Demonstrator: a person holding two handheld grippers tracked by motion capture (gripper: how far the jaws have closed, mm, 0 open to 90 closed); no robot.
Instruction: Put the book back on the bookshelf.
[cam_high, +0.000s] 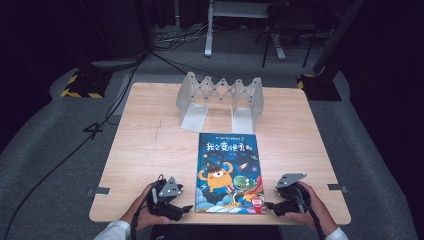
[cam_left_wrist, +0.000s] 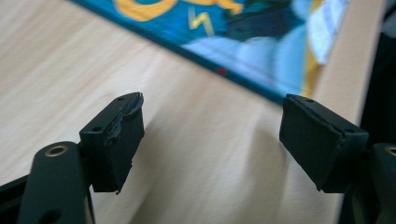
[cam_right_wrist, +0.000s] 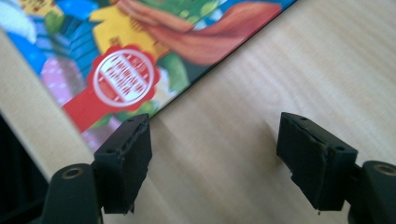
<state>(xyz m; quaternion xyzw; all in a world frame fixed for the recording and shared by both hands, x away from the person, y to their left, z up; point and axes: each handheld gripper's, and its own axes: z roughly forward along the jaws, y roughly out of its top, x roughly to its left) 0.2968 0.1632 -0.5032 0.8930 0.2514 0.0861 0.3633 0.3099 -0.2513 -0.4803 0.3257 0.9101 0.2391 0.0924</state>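
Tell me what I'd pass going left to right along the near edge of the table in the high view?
Left gripper, jaws open and empty → picture book lying flat, cover up → right gripper, jaws open and empty. All sit on the wooden table.

Light wooden table (cam_high: 145, 145), rectangular, grain running across its width, standing on grey carpeted floor (cam_high: 45, 150). 2 things lie directly on the tabletop. A picture book (cam_high: 229, 172) lies flat and closed, cover up, at the middle of the near half; its lower edge sits just inside the table's near edge. An expanding grey book rack (cam_high: 220, 97) stands at the far middle, its 2 flat base plates pointing toward the book, well apart from it. A small metal bracket (cam_high: 102, 190) shows at each side edge near the front.
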